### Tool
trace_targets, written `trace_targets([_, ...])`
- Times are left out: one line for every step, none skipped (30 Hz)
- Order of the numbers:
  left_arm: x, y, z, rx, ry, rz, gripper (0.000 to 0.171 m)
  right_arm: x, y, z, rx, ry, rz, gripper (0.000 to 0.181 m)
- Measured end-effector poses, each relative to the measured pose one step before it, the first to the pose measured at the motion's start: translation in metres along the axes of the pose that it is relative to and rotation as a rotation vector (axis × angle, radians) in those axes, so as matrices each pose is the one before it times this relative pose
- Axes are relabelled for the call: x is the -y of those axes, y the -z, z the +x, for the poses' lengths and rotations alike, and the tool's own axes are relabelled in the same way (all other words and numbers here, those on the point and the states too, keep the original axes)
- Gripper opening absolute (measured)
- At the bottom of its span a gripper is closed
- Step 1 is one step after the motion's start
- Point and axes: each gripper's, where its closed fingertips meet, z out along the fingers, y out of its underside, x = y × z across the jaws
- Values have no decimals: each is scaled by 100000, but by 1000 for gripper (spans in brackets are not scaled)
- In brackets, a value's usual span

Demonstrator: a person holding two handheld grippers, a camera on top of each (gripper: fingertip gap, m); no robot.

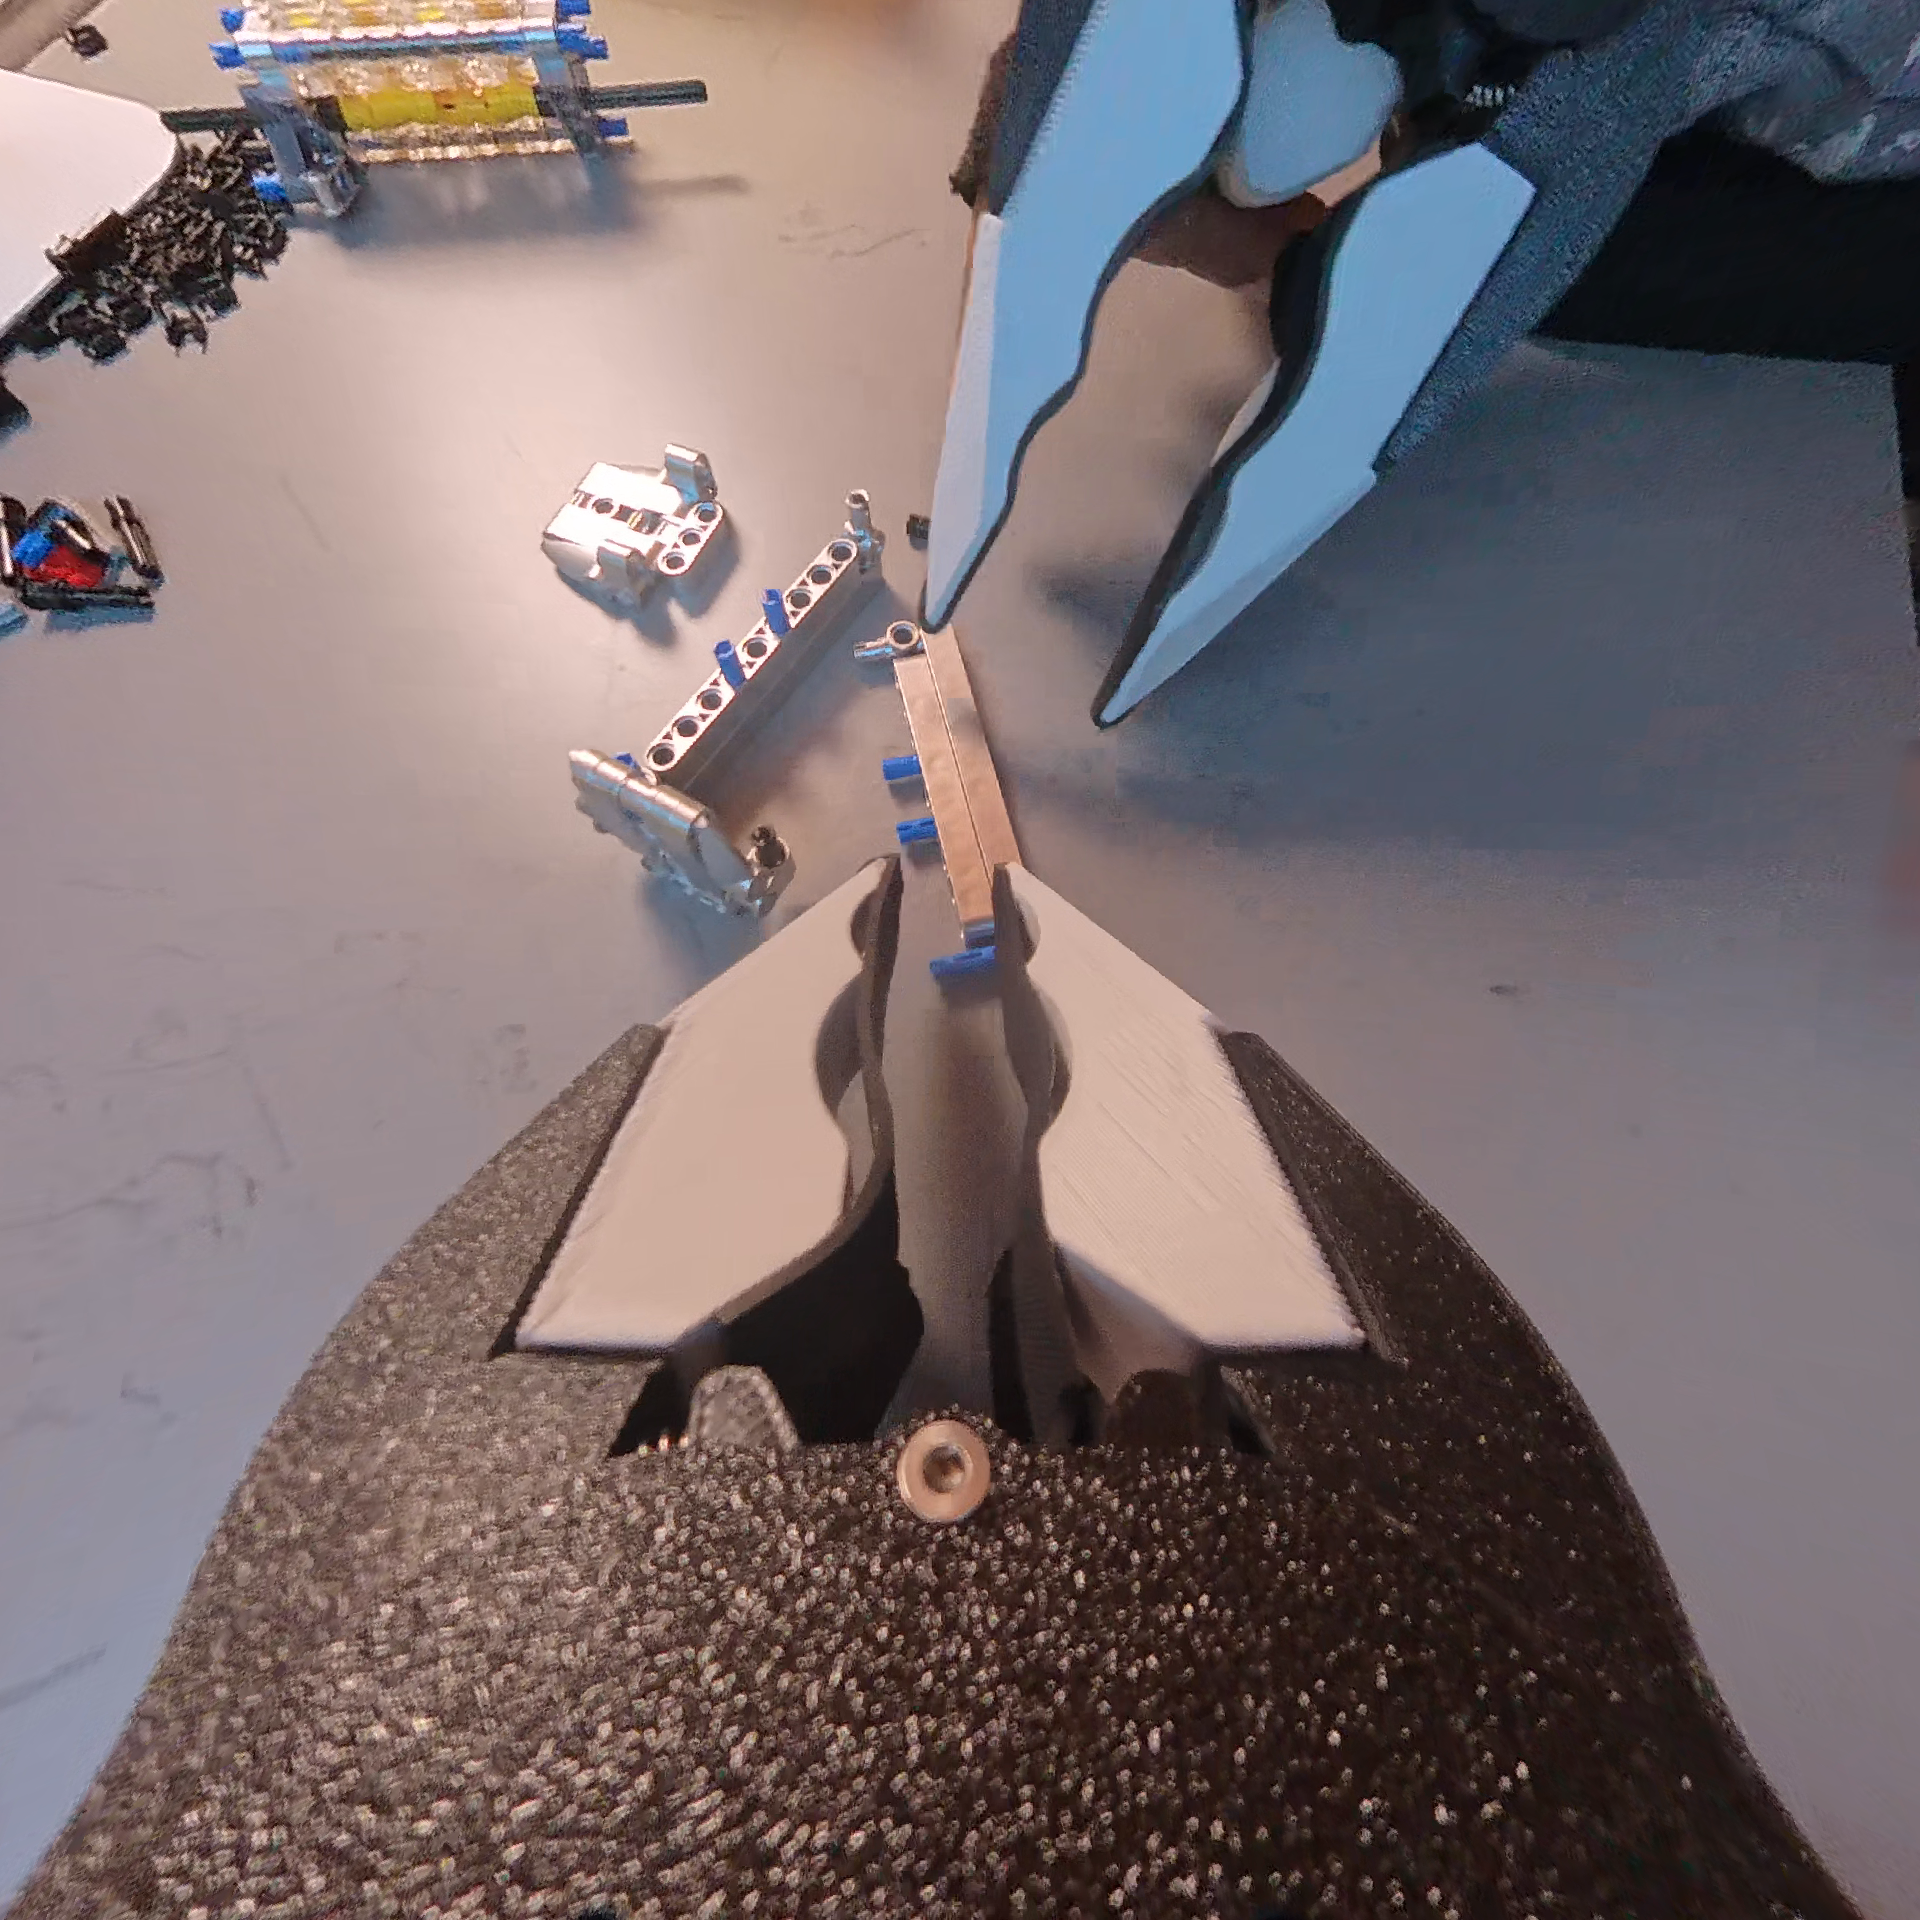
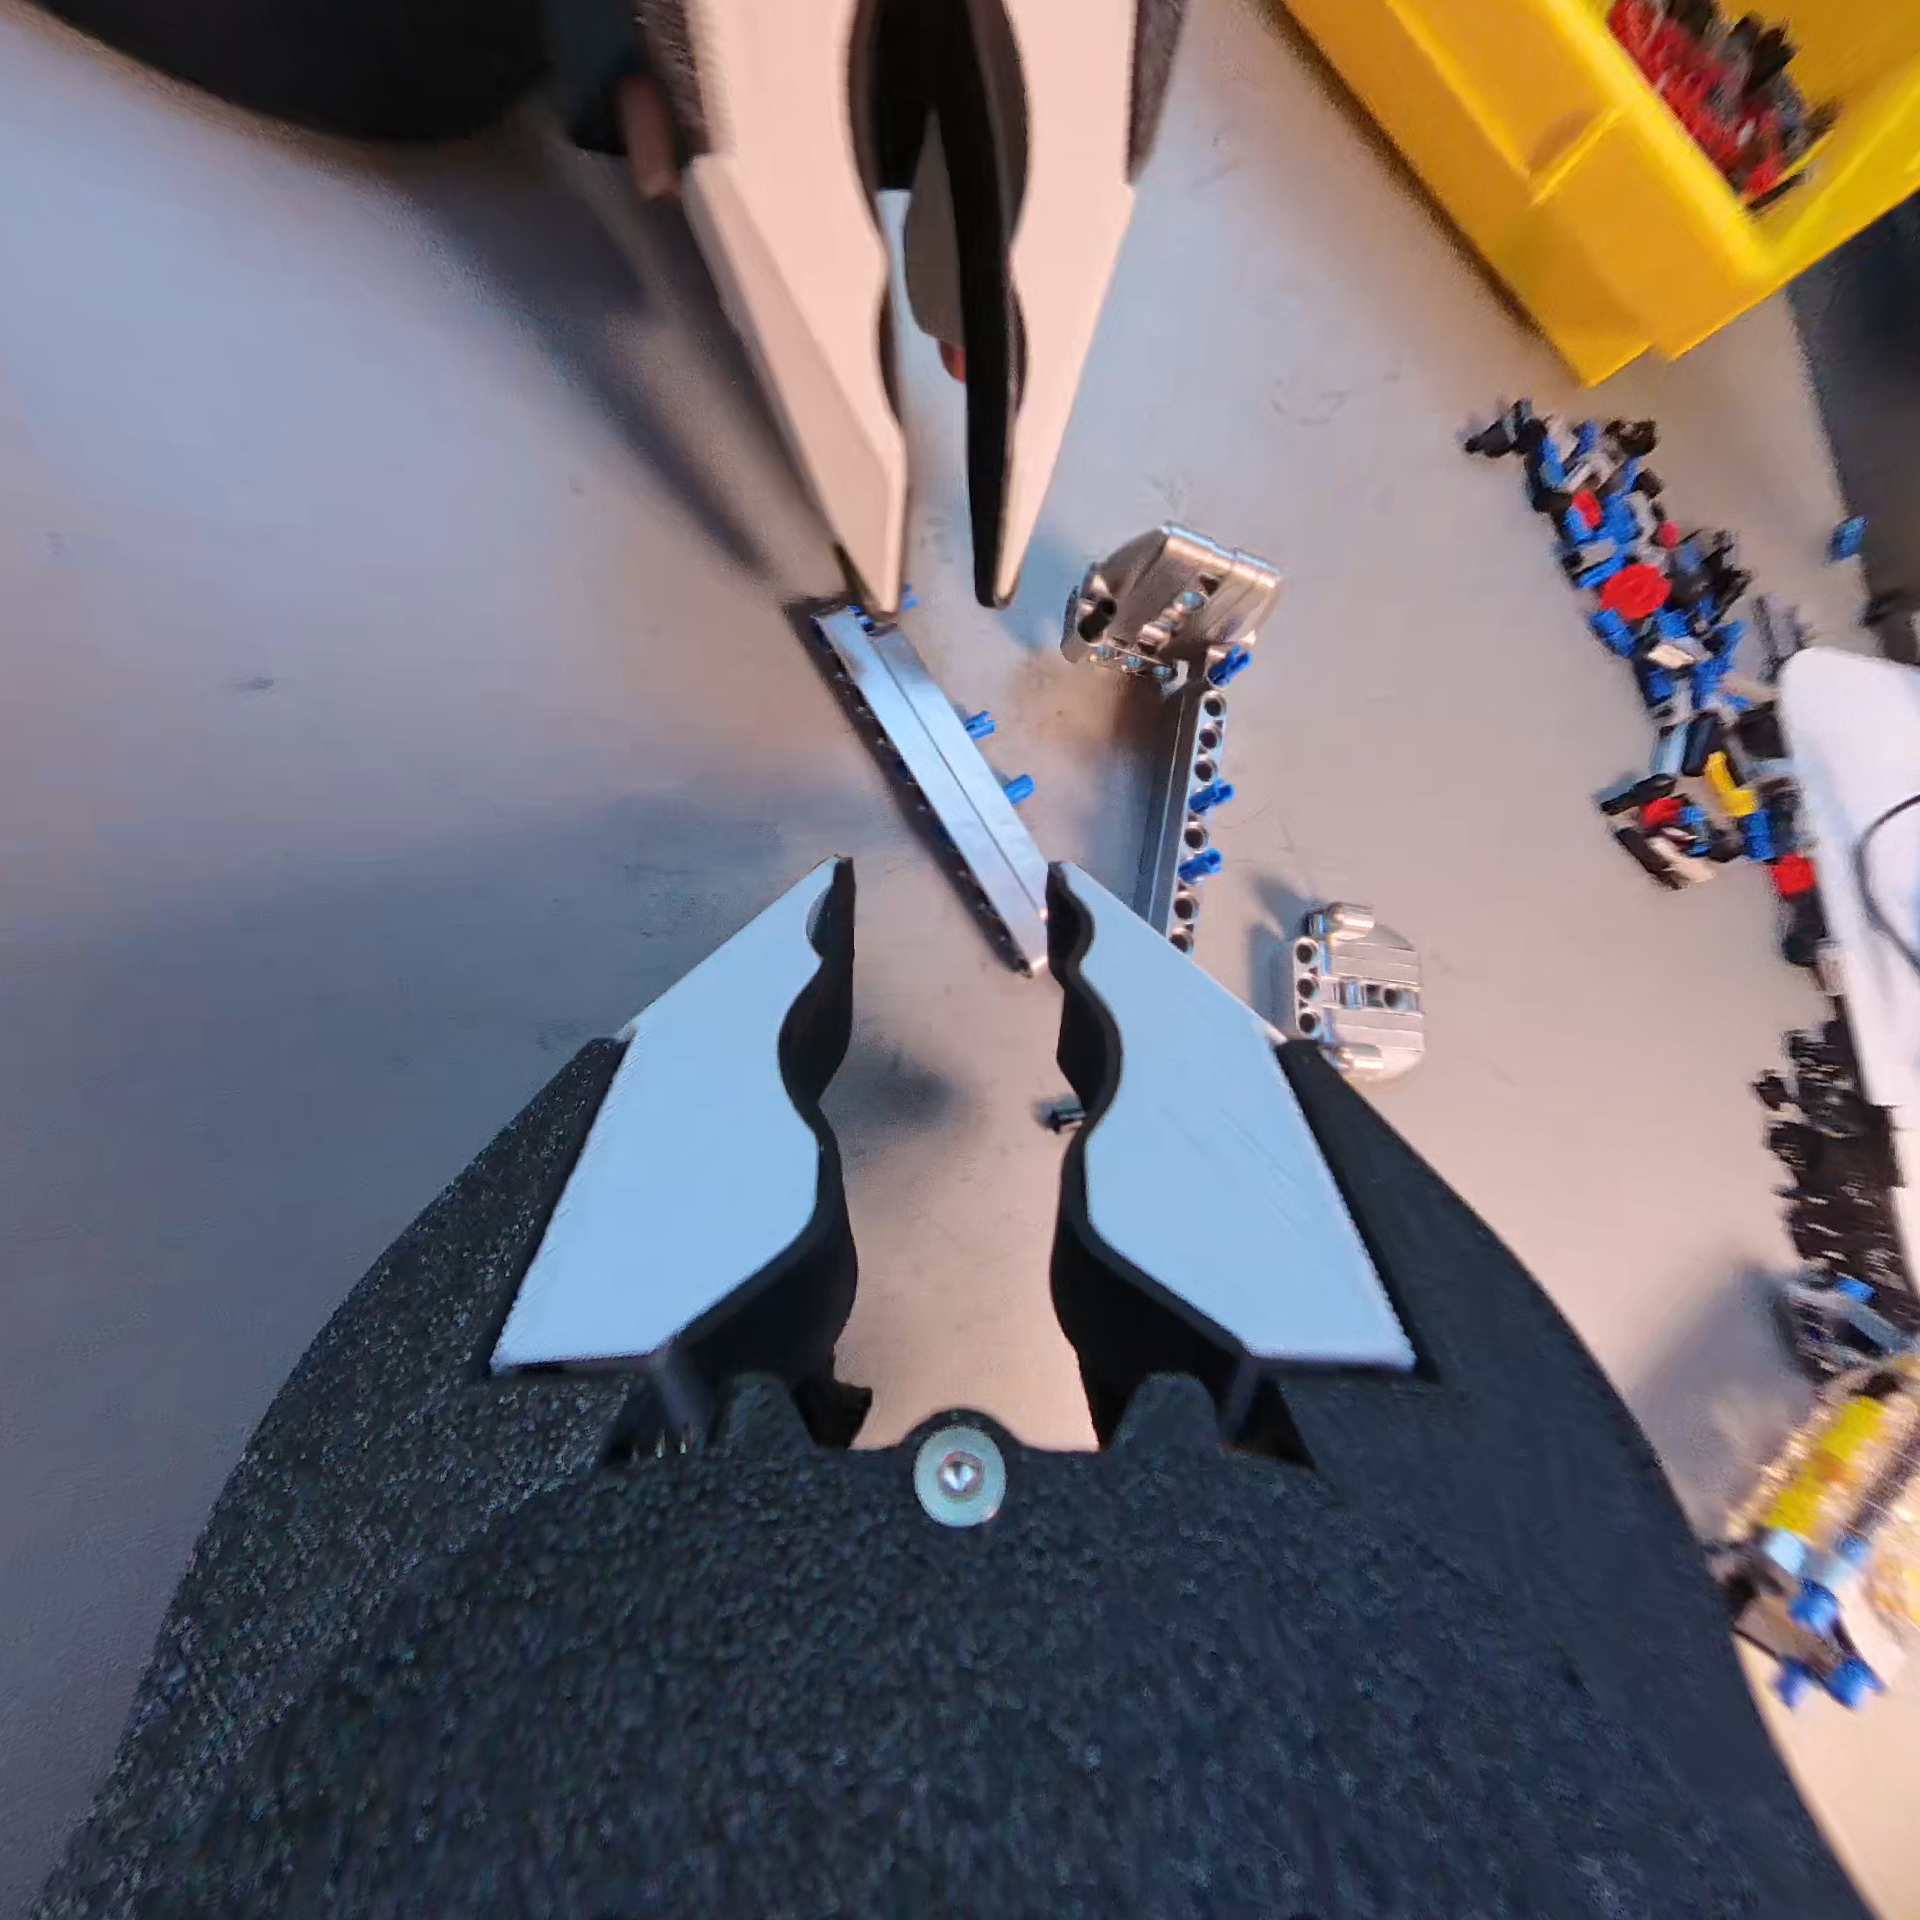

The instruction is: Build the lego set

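Both grippers at opposite ends of a doubled grey beam

The doubled grey beam [image 1: 961,769] [image 2: 935,779], two smooth bars side by side with blue pins [image 1: 902,800] sticking out of one flank, lies along the grey surface [image 1: 1455,1039] between the two tools.

The left gripper [image 1: 948,894] [image 2: 937,601] has its jaws only narrowly apart around the near end of the beam. One finger lies against the beam's side; the other shows a thin gap, bridged by a blue pin, so I cannot tell whether the beam is truly clamped.

The right gripper [image 2: 948,883] [image 1: 1023,665] is empty, its jaws well apart, and one fingertip touches the beam's far end. A small grey connector [image 1: 894,639] lies just beside that tip.

Nearby lies a holed grey beam [image 1: 758,665] [image 2: 1184,810] carrying blue pins, with a curved grey panel [image 1: 675,842] [image 2: 1164,592] joined at one end. A loose grey panel [image 1: 634,530] [image 2: 1356,987] sits apart from it. Farther off are a heap of black pins [image 1: 156,249], a built yellow-and-clear assembly [image 1: 416,83] and a yellow bin [image 2: 1610,156]
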Motion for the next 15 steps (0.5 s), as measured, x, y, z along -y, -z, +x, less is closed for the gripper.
trace_targets([-292,146,31,-1360,1677,-784,19,44,-287,187,4056,-1915,-759,38])
trace_targets([-311,138,3,-1107,1437,-802,22,151,-245,184,3099,382,-988,39])
trace_targets([-275,126,48,-1242,1008,-624,22,138,-253,319,1726,1487,-1266,38])
trace_targets([-246,79,192,-2081,908,-596,23,-127,-318,15,3618,1249,-2902,37])
trace_targets([-171,31,170,-1811,982,-491,24,-394,-364,-269,5236,567,-4346,33])
trace_targets([-88,-25,126,-1231,783,-277,25,178,-163,-198,4322,-564,-644,23])
trace_targets([-80,-35,171,-1110,379,-416,26,111,-122,49,1617,-814,-765,15])
trace_targets([-103,-59,84,-353,-29,-503,27,-160,-123,15,398,451,-2144,15])
trace_targets([-77,-51,-10,399,-183,-368,27,172,49,67,-1563,1716,369,14])
trace_targets([-47,-32,-17,277,-42,-215,27,42,33,45,-3224,3014,206,14])
trace_targets([17,-2,-81,472,290,110,27,149,88,-206,-3007,3663,1374,14])
trace_targets([97,53,-164,663,814,649,27,371,219,-420,-2792,3675,3158,14])
trace_targets([232,122,-197,502,1451,1469,28,555,377,-194,-4831,3427,4594,14])
trace_targets([335,149,-199,193,2040,2057,30,482,497,-48,-5899,3234,4004,14])
trace_targets([370,148,12,-1129,2181,2167,32,231,497,-16,-6057,3372,1869,14])
